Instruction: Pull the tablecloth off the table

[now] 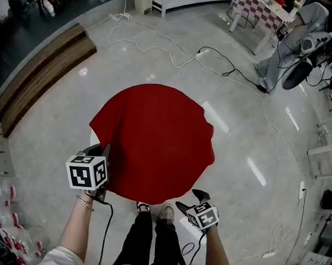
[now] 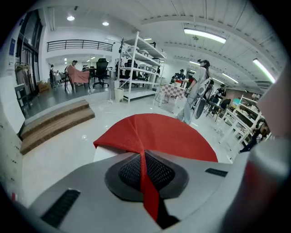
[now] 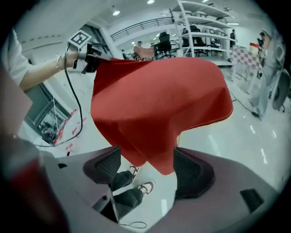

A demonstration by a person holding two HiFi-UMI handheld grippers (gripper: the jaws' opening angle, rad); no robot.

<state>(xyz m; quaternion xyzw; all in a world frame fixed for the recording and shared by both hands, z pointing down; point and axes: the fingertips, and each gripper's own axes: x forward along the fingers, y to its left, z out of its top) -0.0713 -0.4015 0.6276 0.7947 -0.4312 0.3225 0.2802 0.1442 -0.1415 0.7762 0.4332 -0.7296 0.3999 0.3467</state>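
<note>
Tablecloth (image 1: 154, 139) | left gripper (image 1: 99, 149) held high, jaws clenched on its edge | right gripper (image 1: 190, 200) low, jaws released

Bright and even indoors, lit from ceiling strips (image 2: 204, 35) and spots (image 2: 70, 18). White glare streaks on the glossy floor (image 1: 57, 113); only faint, soft shadows. Tablecloth (image 1: 154, 139) evenly lit, saturated red. Heavy fisheye bending and dark corners in both gripper views, with blurred close shapes at the sides. Head view sharp.

— What's on the bench (image 1: 93, 137)?
— Only a red tablecloth (image 1: 154, 139), draped over it; bare white rim peeks out at nine o'clock.
— And the floor (image 1: 252, 177)?
— A white cable (image 1: 180, 65) at twelve o'clock.
</note>
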